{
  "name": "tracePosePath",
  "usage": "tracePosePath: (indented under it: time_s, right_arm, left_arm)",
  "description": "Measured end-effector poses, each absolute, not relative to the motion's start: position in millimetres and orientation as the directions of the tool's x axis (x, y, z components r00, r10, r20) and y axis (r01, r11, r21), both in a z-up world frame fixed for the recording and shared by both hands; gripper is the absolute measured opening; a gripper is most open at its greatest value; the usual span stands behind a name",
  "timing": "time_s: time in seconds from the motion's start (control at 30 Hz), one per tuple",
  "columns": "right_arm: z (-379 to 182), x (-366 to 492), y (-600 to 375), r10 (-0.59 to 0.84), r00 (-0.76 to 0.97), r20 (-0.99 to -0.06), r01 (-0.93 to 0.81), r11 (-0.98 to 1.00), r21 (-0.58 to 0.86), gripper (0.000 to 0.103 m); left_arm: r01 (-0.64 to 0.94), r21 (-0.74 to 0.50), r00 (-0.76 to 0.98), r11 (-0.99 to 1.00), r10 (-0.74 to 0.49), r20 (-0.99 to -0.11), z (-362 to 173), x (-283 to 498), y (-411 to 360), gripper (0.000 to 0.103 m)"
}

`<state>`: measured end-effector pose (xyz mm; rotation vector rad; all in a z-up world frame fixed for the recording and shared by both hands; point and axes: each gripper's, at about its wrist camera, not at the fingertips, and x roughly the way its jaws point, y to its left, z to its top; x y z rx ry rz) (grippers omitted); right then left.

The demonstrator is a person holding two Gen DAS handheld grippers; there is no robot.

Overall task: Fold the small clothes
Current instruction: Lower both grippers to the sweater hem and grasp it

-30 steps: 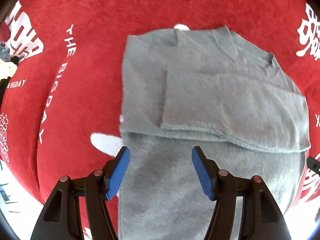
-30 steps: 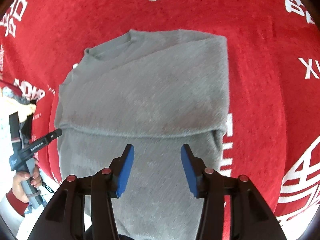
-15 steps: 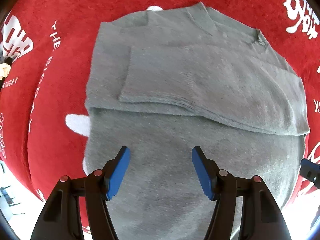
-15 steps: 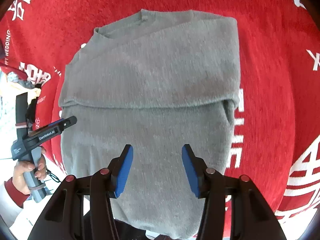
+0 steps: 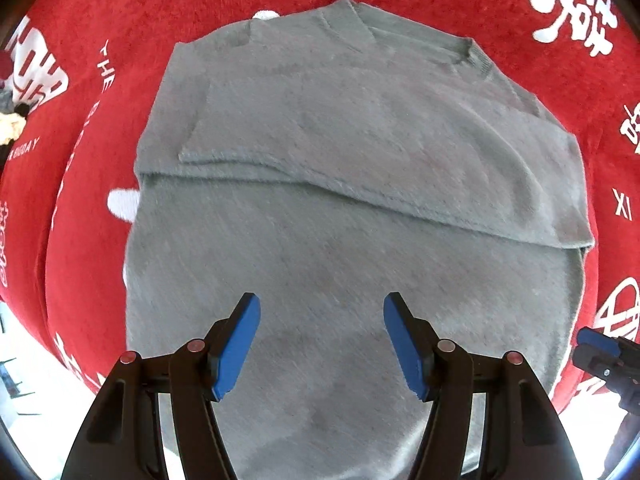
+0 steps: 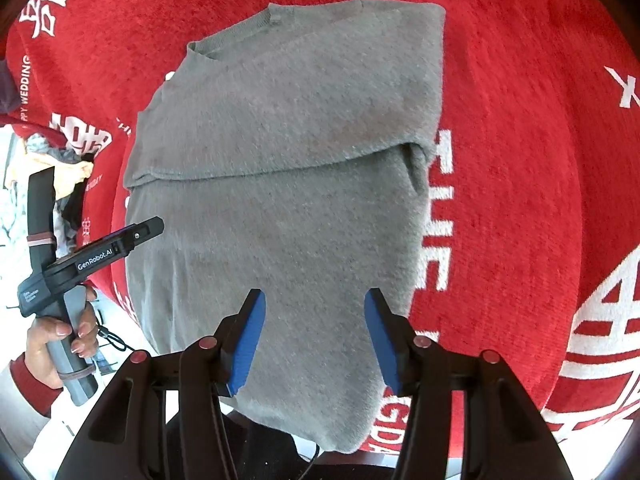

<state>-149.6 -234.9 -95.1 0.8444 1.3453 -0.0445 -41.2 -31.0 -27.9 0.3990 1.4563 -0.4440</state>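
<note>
Left wrist view, grey sweater [image 5: 340, 208] on red cloth [image 5: 100, 92], both tongs [image 5: 322, 344] [image 6: 314, 338] apart, empty.

Red printed cloth [image 5: 500, 8] covers table

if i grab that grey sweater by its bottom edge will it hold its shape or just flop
The grey sweater will probably flop: its sleeves already lie folded flat across the body, with soft creases. Its fuzzy knit will likely cling to the red cloth rather than slide. The hem hanging off the near edge suggests it drapes freely.
</note>
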Motion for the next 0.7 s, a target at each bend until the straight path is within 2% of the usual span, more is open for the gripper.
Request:
tracePosePath:
  time_s: [0.37, 0.67, 0.7]
  right_arm:
    - [-97, -180, -215, 0.504, 0.317, -0.803, 0.449, 0.666, 0.595, 0.056]
    - [-103, -232, -156, 0.547, 0.325, -0.772, 0.435, 0.638, 0.635, 0.058]
    - [-105, -239, -148, 0.542, 0.315, -0.779, 0.442, 0.643, 0.626, 0.058]
  left_arm:
    - [0.561, -0.031, 0.006, 0.827, -0.041, -0.999, -25, -108, -5, 0.065]
    - [0.577, -0.12, -0.029, 0.808, -0.127, -0.992, -18, -151, 70, 0.065]
    - [0.58, -0.125, -0.034, 0.805, -0.13, -0.991, -18, -156, 79, 0.068]
